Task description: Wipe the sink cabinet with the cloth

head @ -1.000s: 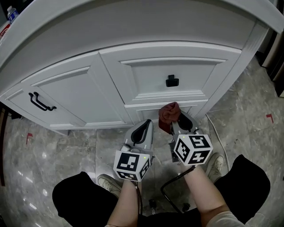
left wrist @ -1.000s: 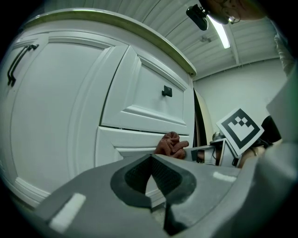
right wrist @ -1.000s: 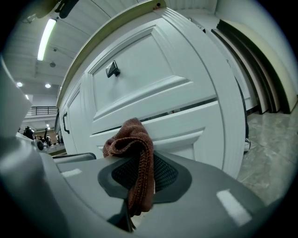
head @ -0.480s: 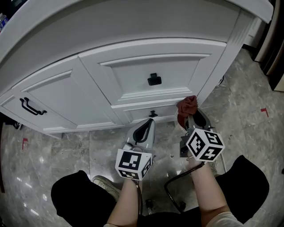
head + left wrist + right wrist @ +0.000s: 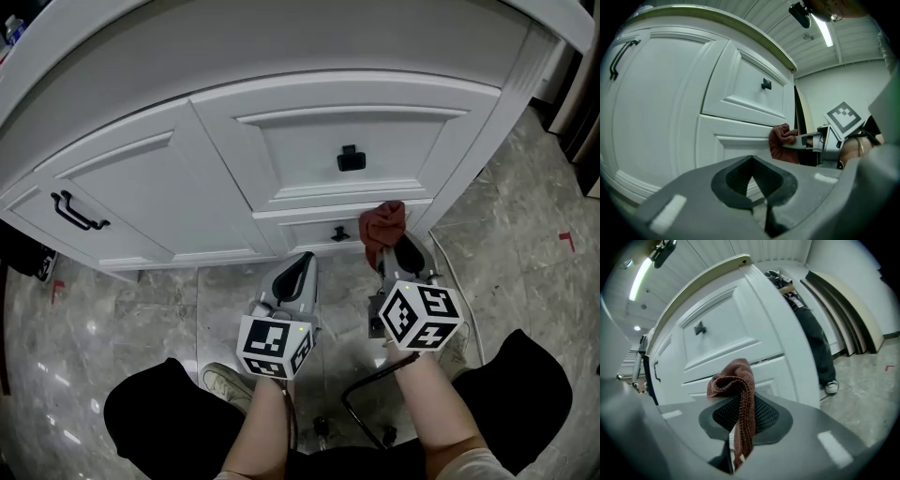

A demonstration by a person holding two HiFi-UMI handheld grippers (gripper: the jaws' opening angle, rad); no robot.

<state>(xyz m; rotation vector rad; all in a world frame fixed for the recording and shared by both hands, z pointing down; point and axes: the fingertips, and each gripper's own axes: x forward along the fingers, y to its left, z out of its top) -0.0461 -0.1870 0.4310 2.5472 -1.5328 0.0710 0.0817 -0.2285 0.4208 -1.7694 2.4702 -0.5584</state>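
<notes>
Sink cabinet (image 5: 309, 150): white, panelled, across the upper frame. Bar handle (image 5: 77, 212): black, on the door at left. Left tongs (image 5: 298, 272): lower centre, jaws together, empty, tips near the cabinet base. Cloth (image 5: 382, 225): reddish-brown, right of centre, against the lower drawer front. Right tongs (image 5: 401, 255): jaws clamped on the cloth.

Grippers: two, left gripper (image 5: 300, 272) and right gripper (image 5: 394, 251)
Cloth (image 5: 382, 223): one
Sink cabinet (image 5: 187, 187): one
Square knobs (image 5: 351, 157): two
Bar handle (image 5: 77, 212): one
</notes>
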